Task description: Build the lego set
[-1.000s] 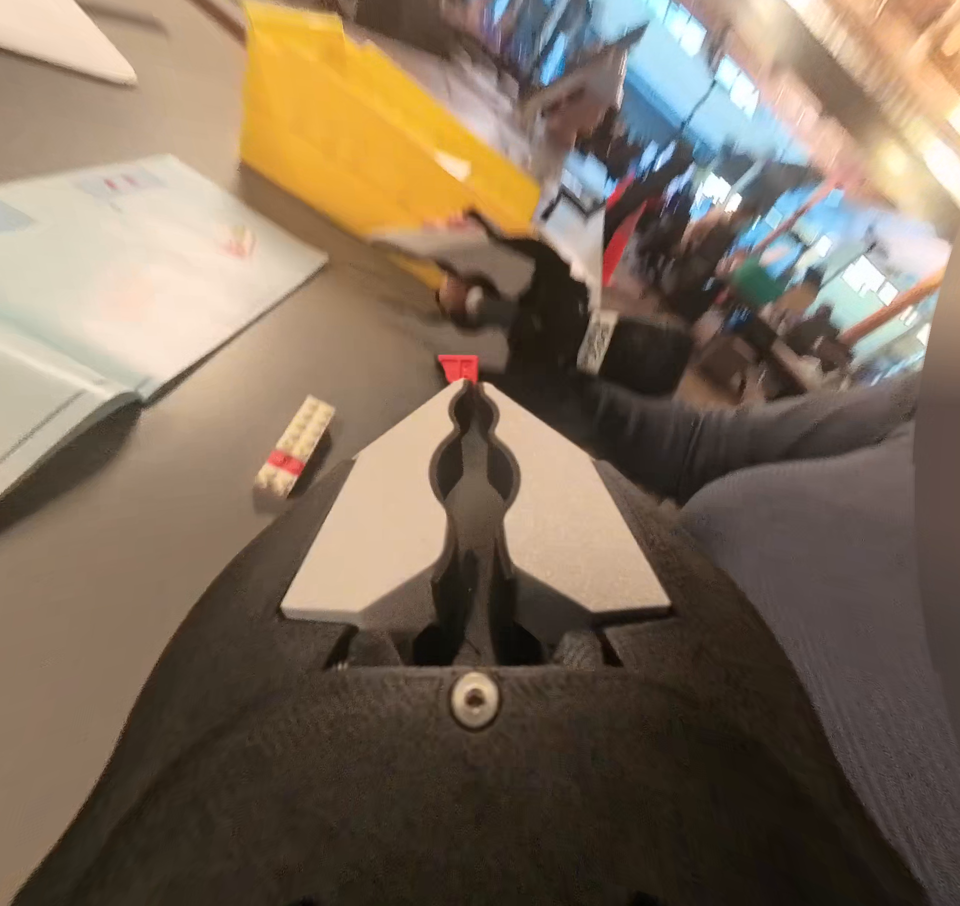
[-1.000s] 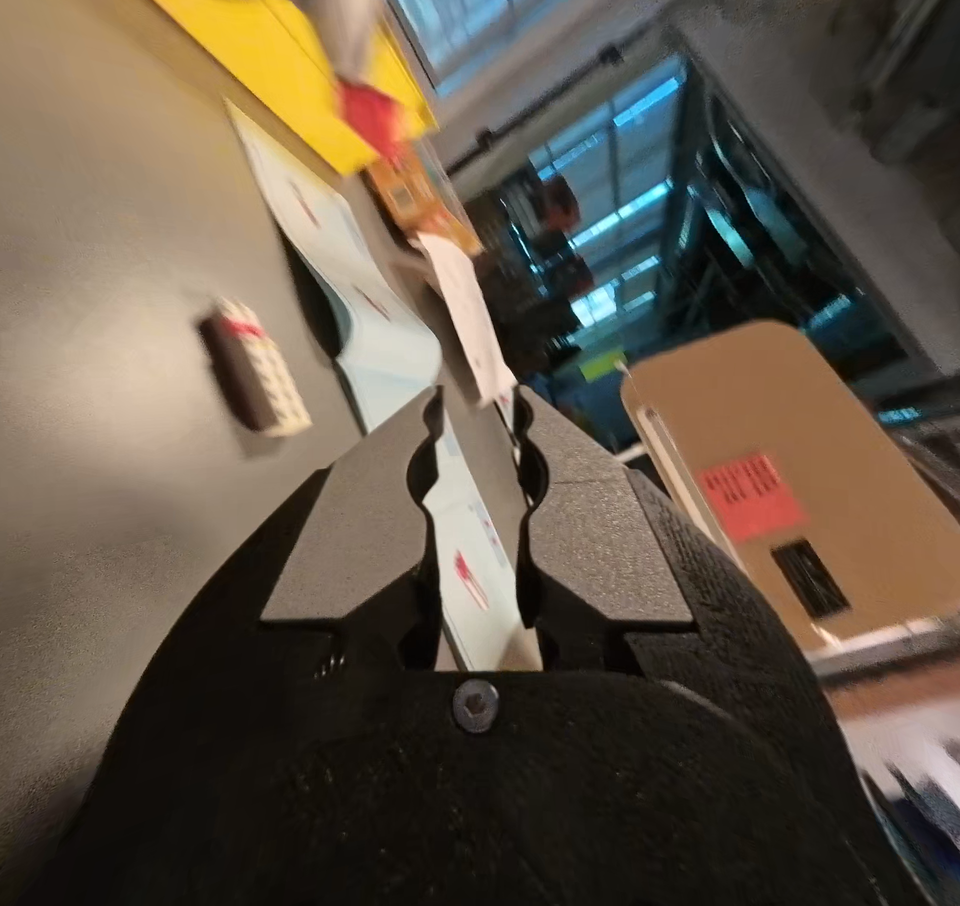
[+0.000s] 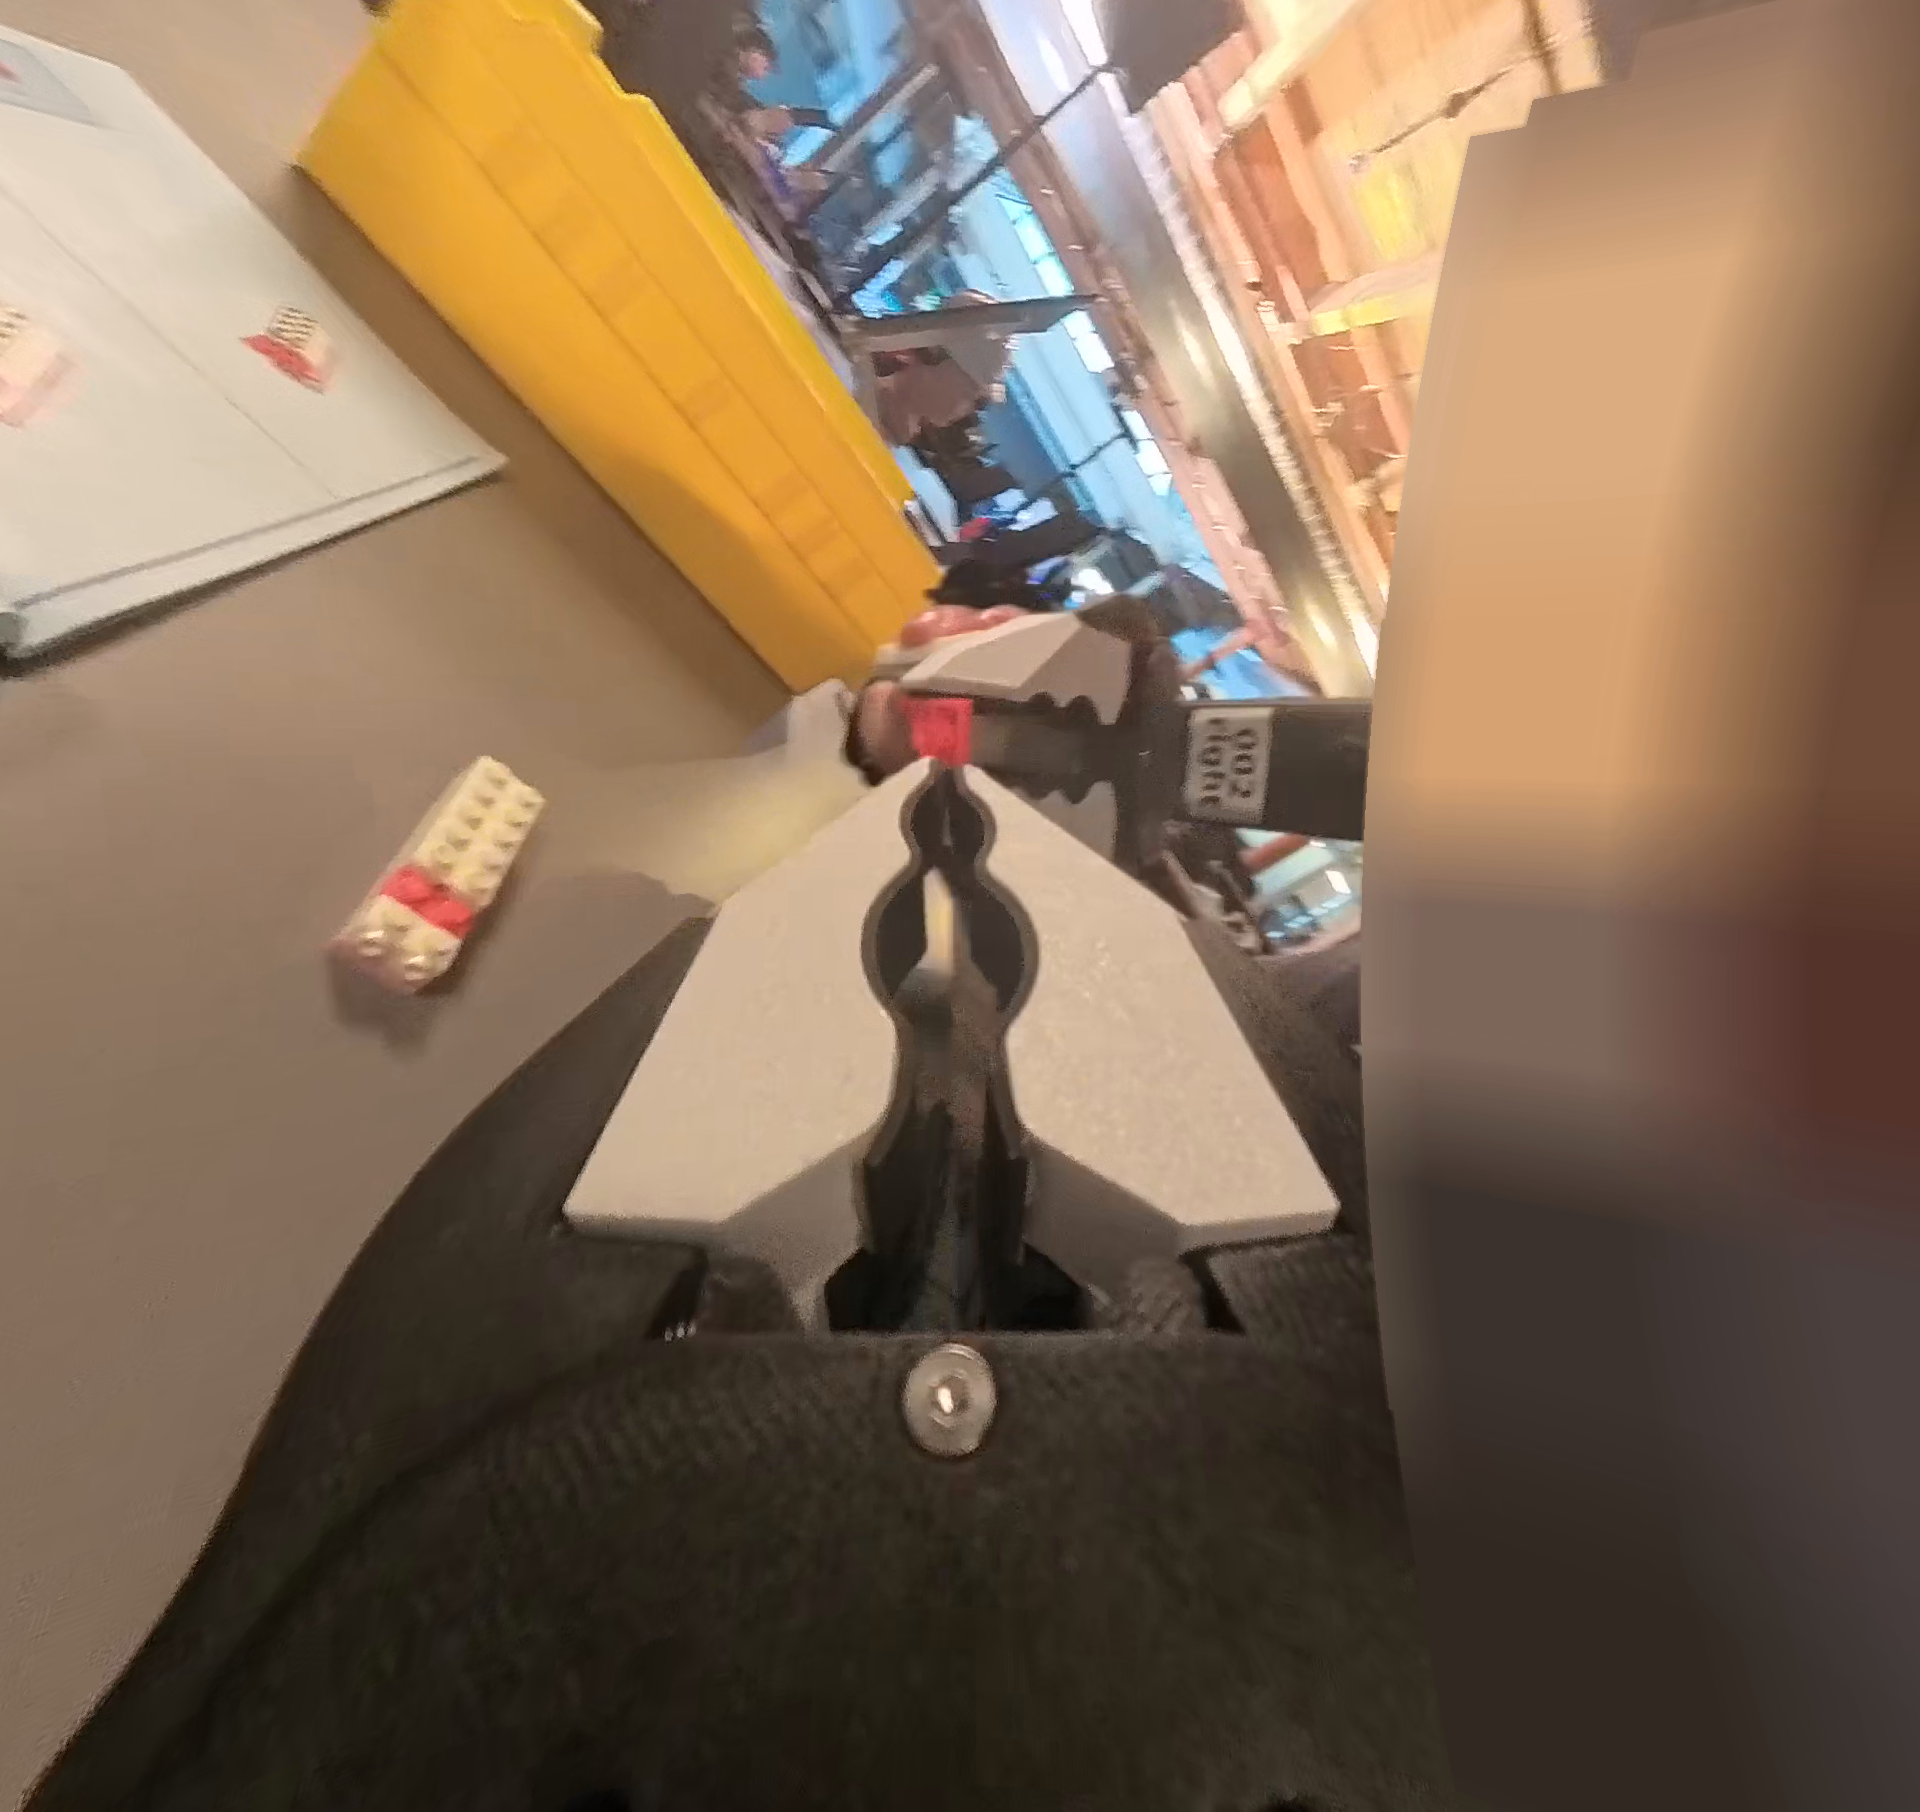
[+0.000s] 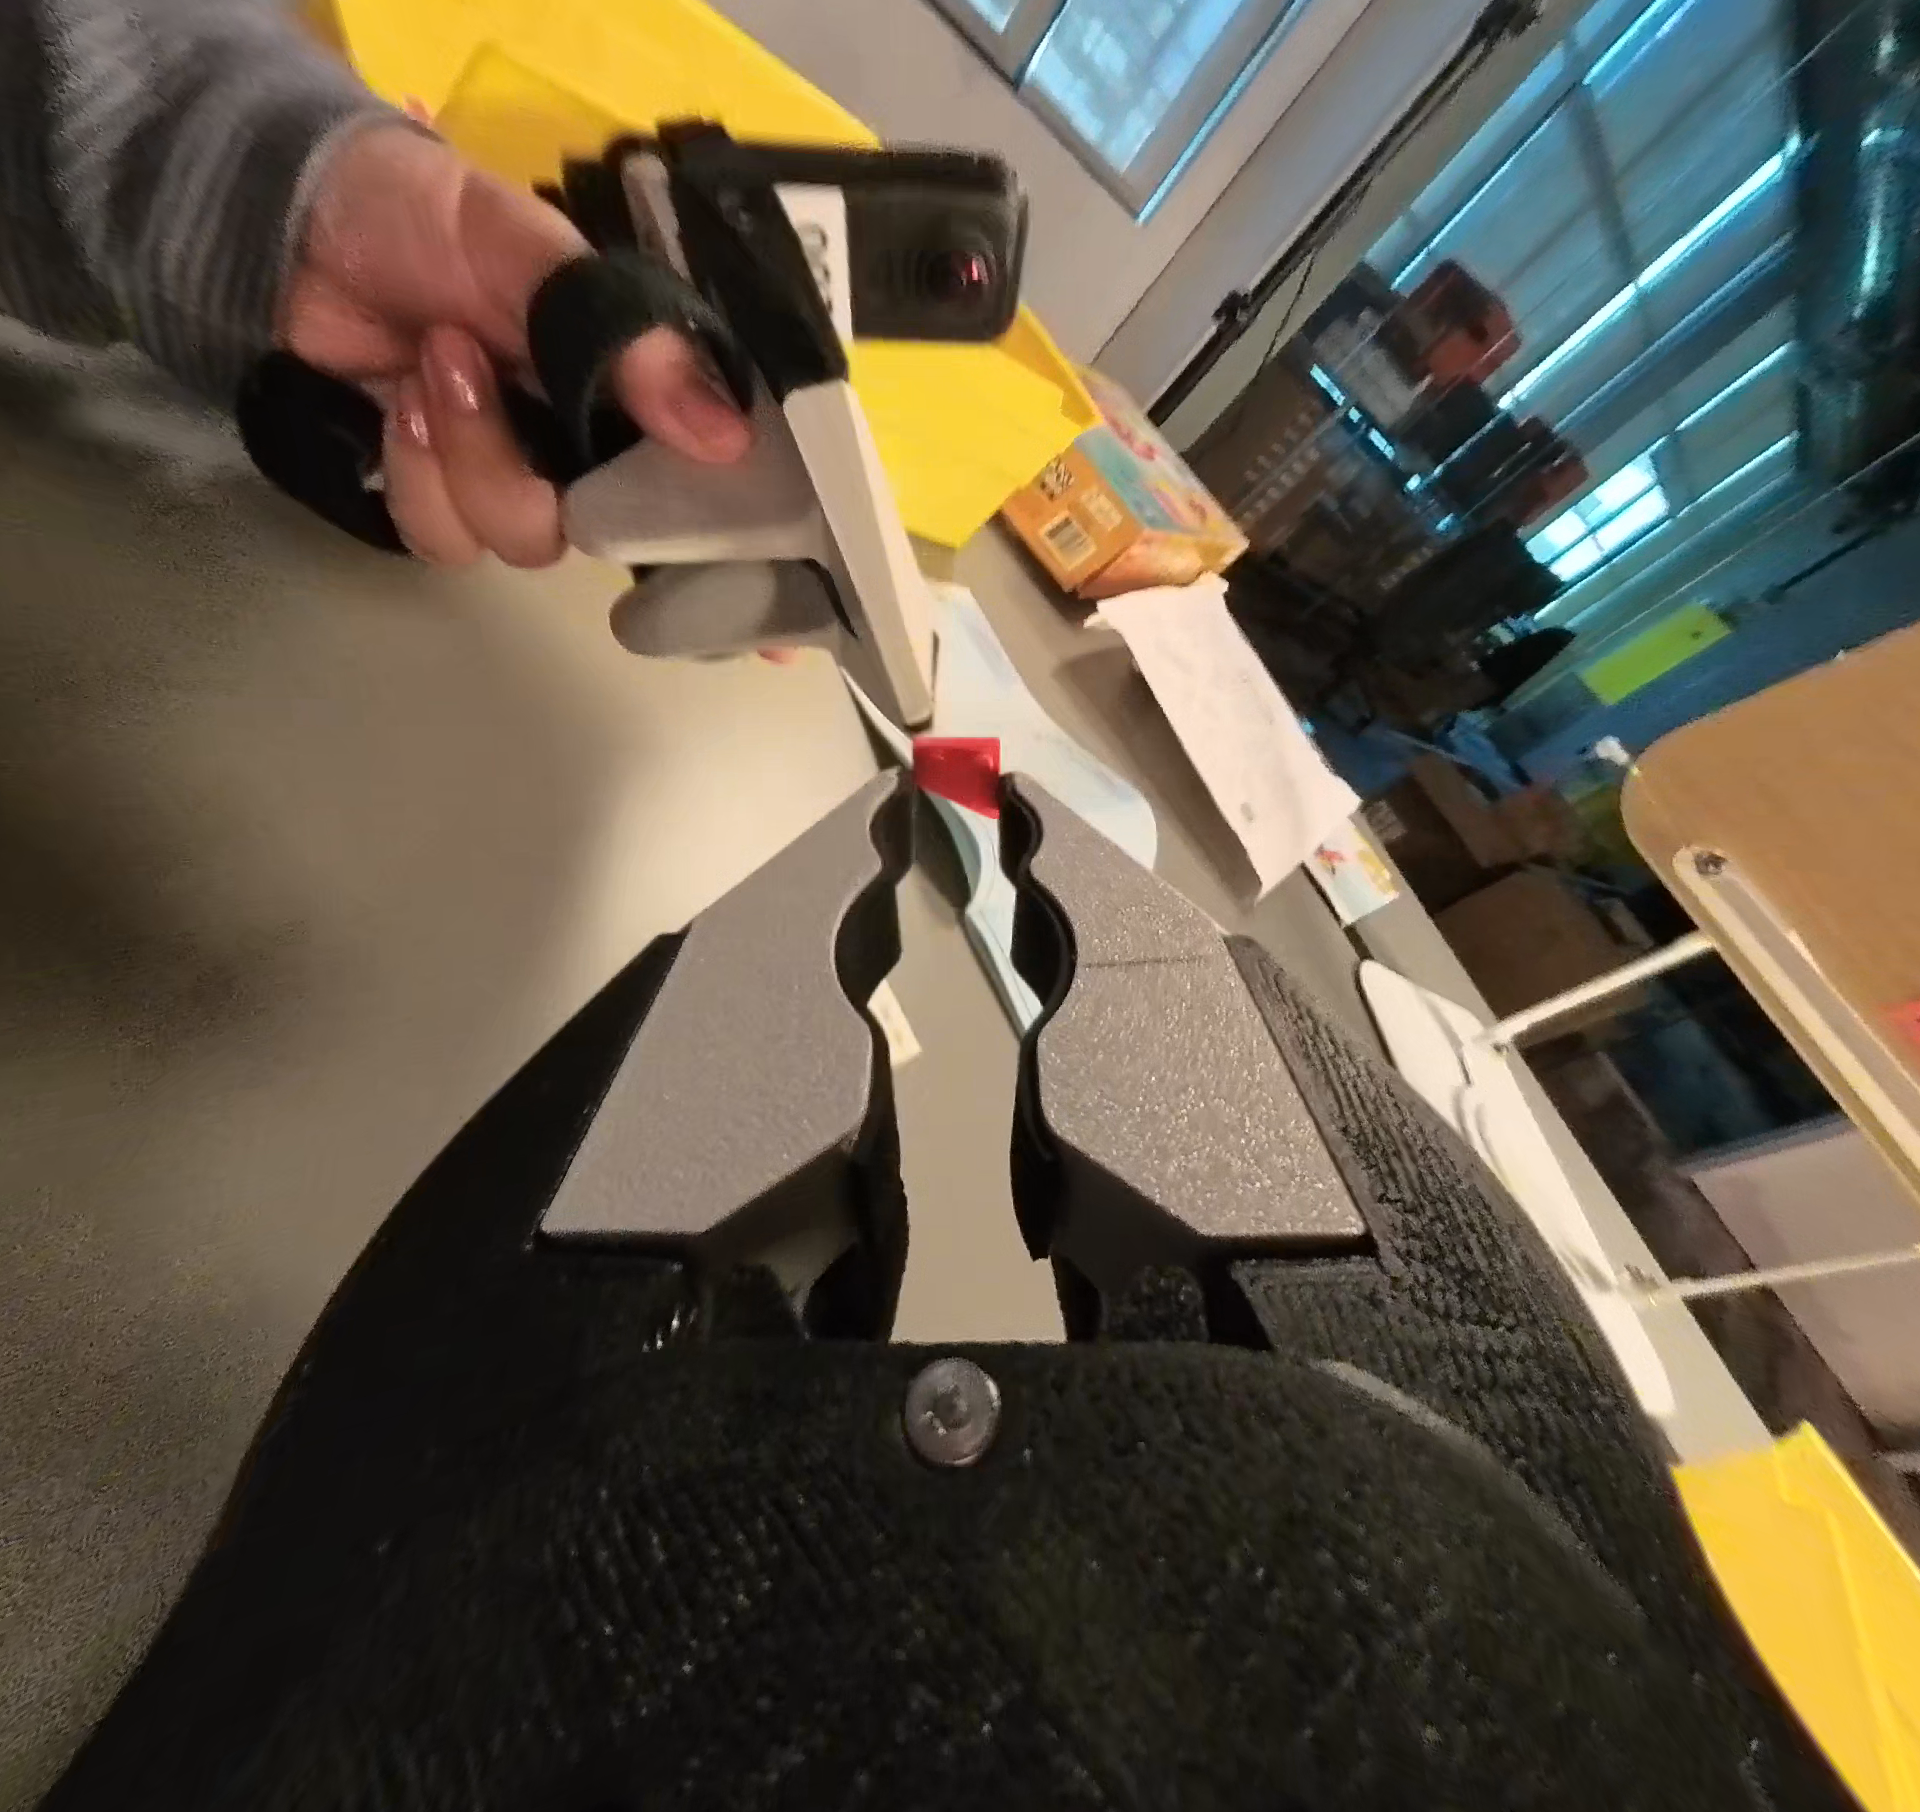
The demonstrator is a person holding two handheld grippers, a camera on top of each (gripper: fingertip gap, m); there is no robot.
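Grippers meet over a grey tabletop [image 3: 312, 1139], both at one small red brick [image 3: 938, 729].

Left wrist view, far left: an open pale-blue instruction booklet [image 3: 156, 360] lies flat on the table. Just right of it sits a stack of yellow bins [image 3: 623, 328]. Nearer me, a white studded plate crossed by a red piece [image 3: 442, 874] lies apart from both tools. At centre, my left gripper [image 3: 943, 775] has its grey fingers drawn together, pinching the red brick by its lower edge at the very tips. My right gripper [image 3: 997, 713] reaches in from the right, its two fingers bracketing the same brick above and below.

Right wrist view, from the left: a hand [image 4: 447, 360] in a grey sleeve carries the left gripper, its camera [image 4: 935, 256] facing me. At centre, the red brick [image 4: 958, 773] sits between my right gripper's [image 4: 956, 794] dark fingertips; whether both pads press on it I cannot tell. Further right lie a cardboard box [image 4: 1122, 515] and a folded white paper sheet [image 4: 1226, 723].
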